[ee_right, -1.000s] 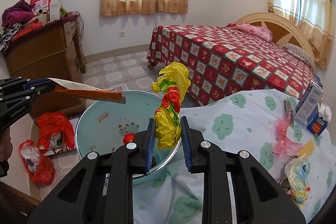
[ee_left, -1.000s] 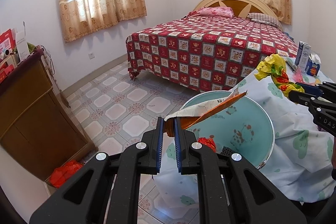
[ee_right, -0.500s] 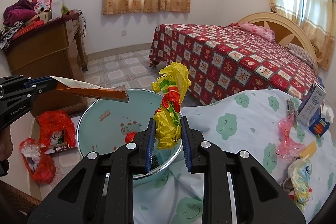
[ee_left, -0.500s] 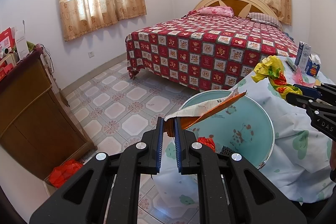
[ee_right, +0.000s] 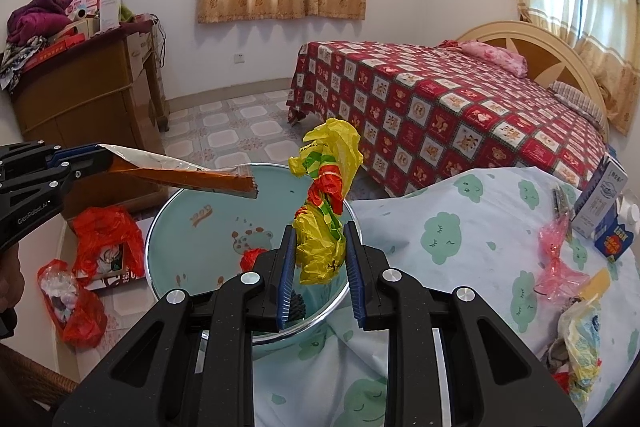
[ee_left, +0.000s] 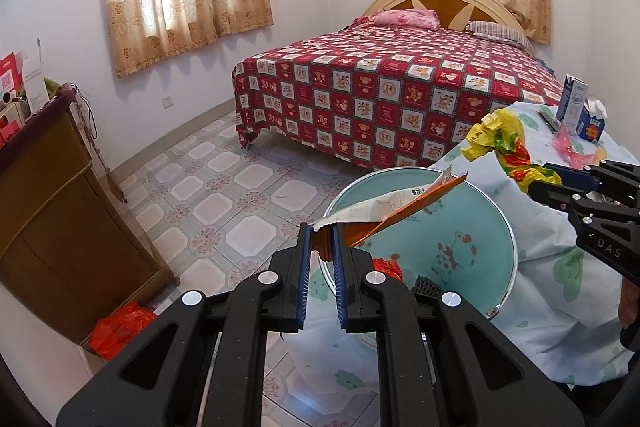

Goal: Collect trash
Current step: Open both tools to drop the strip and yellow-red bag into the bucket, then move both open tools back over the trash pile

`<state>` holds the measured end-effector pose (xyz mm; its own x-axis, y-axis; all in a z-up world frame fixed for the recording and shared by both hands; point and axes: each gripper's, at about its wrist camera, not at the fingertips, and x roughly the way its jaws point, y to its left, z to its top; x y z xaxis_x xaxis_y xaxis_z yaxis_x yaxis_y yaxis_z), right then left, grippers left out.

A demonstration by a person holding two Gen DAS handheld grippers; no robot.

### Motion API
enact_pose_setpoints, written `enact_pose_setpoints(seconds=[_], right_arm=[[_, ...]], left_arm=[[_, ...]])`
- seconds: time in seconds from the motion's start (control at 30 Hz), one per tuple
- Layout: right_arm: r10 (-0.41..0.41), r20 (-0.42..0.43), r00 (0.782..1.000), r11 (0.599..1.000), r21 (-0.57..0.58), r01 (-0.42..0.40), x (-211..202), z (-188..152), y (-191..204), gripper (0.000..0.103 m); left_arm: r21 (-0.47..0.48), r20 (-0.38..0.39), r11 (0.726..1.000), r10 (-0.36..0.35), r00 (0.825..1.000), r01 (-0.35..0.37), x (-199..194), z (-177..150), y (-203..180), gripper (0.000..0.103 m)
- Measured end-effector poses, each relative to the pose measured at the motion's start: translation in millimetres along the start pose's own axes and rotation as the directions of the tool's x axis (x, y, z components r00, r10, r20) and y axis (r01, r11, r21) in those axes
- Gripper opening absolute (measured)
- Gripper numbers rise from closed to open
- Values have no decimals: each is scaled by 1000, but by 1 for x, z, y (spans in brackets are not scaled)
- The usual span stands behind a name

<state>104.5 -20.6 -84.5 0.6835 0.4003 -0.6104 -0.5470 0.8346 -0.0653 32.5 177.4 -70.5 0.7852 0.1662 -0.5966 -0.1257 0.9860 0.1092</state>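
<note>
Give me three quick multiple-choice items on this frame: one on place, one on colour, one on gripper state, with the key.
1. Where does the round pale-blue metal basin sit?
A. on the bed
B. at the edge of the cloud-print cloth, below both grippers
C. on the wooden cabinet

2. What colour is the crumpled plastic bag in the right gripper?
A. mainly yellow, with red and green
B. plain blue
C. black

3. What is the left gripper doing?
A. open, empty
B. shut on the flat orange-and-silver foil wrapper
C. out of view

Key: 1 B, the basin's rim meets the cloth; 2 A, yellow dominates; 3 B, the pads pinch the wrapper's end.
</note>
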Motion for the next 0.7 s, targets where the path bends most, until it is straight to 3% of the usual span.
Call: enact_pose_setpoints(seconds=[0.1, 0.17, 0.33, 0.7], right_arm=[[4, -6, 1000, 1000, -1, -4, 4, -2, 1, 30], [9, -14, 1000, 1000, 3, -9, 7, -4, 1, 37], [4, -24, 1000, 1000, 7, -4, 10, -9, 0, 42], [-23, 0, 1000, 1000, 19, 23, -7, -14, -6, 48]], left_arm=[[0, -7, 1000, -20, 1000, 21, 1, -1, -5, 17], [7, -10, 999, -32, 999, 32, 2, -3, -9, 28], [31, -22, 998, -53, 998, 54, 5, -7, -18, 28], [47, -28, 998, -42, 999, 43, 6, -11, -24, 51]])
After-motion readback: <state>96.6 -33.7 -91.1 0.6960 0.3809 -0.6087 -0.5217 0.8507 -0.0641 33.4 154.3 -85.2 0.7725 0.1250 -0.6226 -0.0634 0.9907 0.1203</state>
